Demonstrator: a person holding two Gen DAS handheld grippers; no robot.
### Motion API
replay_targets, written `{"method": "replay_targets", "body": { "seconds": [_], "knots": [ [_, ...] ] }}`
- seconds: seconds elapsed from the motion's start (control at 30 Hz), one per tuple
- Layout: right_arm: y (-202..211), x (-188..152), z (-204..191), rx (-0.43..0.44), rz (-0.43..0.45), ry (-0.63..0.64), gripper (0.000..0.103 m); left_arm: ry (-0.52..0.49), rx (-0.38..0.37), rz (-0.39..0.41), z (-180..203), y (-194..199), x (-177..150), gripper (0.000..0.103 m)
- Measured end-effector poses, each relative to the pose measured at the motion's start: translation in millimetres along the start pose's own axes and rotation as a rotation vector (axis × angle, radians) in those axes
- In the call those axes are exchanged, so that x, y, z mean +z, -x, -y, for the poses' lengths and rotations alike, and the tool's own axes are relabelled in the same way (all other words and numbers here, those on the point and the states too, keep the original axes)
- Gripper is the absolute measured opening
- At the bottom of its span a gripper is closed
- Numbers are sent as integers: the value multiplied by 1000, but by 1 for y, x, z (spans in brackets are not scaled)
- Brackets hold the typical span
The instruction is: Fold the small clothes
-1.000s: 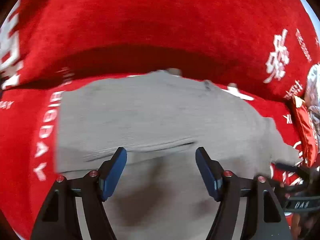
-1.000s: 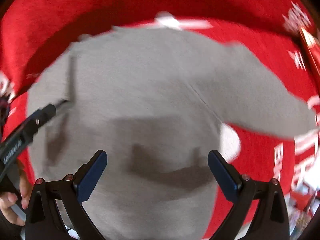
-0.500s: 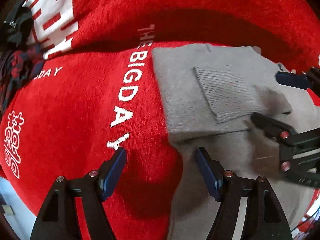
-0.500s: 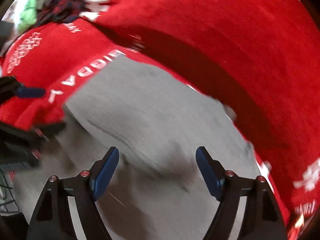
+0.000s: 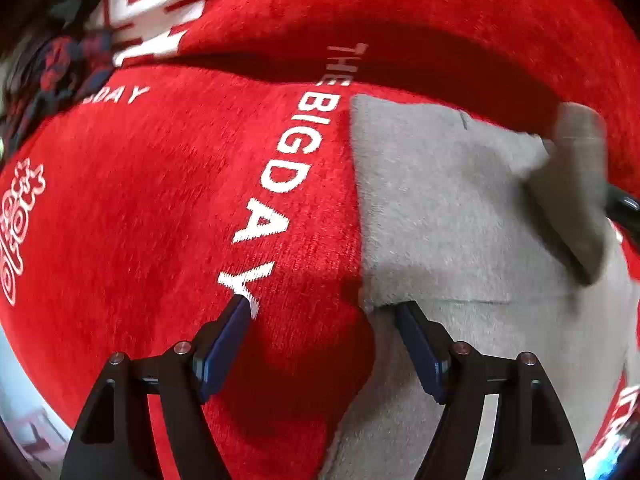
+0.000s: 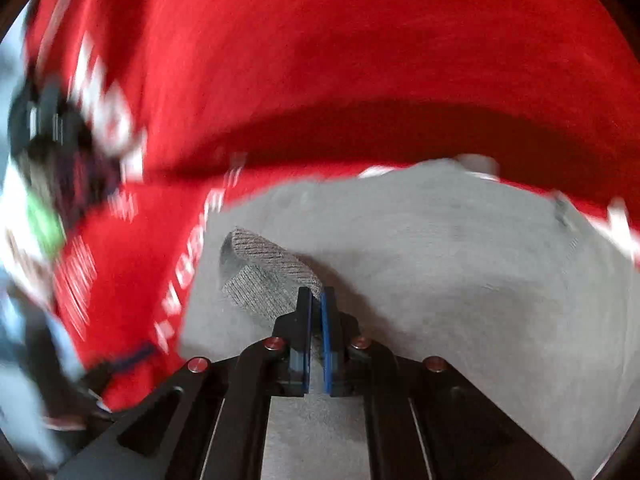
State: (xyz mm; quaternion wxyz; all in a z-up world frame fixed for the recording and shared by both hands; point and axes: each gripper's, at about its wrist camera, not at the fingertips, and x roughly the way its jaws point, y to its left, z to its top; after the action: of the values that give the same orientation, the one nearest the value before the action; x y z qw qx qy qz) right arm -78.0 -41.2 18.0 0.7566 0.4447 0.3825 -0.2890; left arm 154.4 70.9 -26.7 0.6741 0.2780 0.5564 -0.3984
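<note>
Your left hand-held gripper (image 5: 322, 320) is spread wide, nothing between its blue pads (image 5: 224, 344). It hovers low over the left edge of the grey sweater (image 5: 440, 208): the left finger sits above the red blanket (image 5: 160, 220), right at the white "Y" of the lettering (image 5: 280, 168) that reads "THE BIG DAY", while the right finger is over grey knit just beside a fold line. Whether either pad touches the cloth, you cannot tell from this view.

Your right hand-held gripper (image 6: 317, 300) is pinched tight on the ribbed cuff (image 6: 264, 268) of a sleeve, the two blue pads nearly meeting with the knit between them. The cuff hangs out past the fingertips, lifted off the body of the sweater (image 6: 440, 280) and casting a shadow on it. In the left wrist view that same raised sleeve (image 5: 576, 184) shows blurred at the far right, over the sweater's body.

The sweater lies flat on the red blanket, its left edge running alongside the white lettering. Behind it the blanket rises in a thick red ridge (image 5: 400, 8) with a dark shadow beneath. At the far left a dark plaid garment (image 5: 60, 68) is bunched on the blanket, well apart from the sweater. The right wrist view is smeared with blur, especially along its left side
</note>
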Motion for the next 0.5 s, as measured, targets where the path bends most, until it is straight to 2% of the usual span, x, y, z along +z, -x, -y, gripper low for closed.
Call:
{"method": "replay_targets", "body": {
  "seconds": [0.13,0.2,0.3,0.33,0.37,0.43,0.5],
  "knots": [
    [46,-8,87,-17,112,-355,5,16,-12,-10,-3,-2,-1,76],
    [55,-19,128,-21,122,-482,5,0,0,-6,0,-1,-2,76],
    [62,-40,173,43,101,-631,10,-2,11,-7,4,0,-1,76],
    [62,-46,179,55,84,-649,16,-3,12,-6,5,0,0,76],
    [62,-52,180,70,76,-650,42,-8,15,-4,7,1,0,76],
    [61,-58,177,109,86,-654,80,-24,19,-3,12,0,2,76],
    [50,-57,174,135,77,-651,80,-42,45,-3,18,-3,4,76]
  ]
}}
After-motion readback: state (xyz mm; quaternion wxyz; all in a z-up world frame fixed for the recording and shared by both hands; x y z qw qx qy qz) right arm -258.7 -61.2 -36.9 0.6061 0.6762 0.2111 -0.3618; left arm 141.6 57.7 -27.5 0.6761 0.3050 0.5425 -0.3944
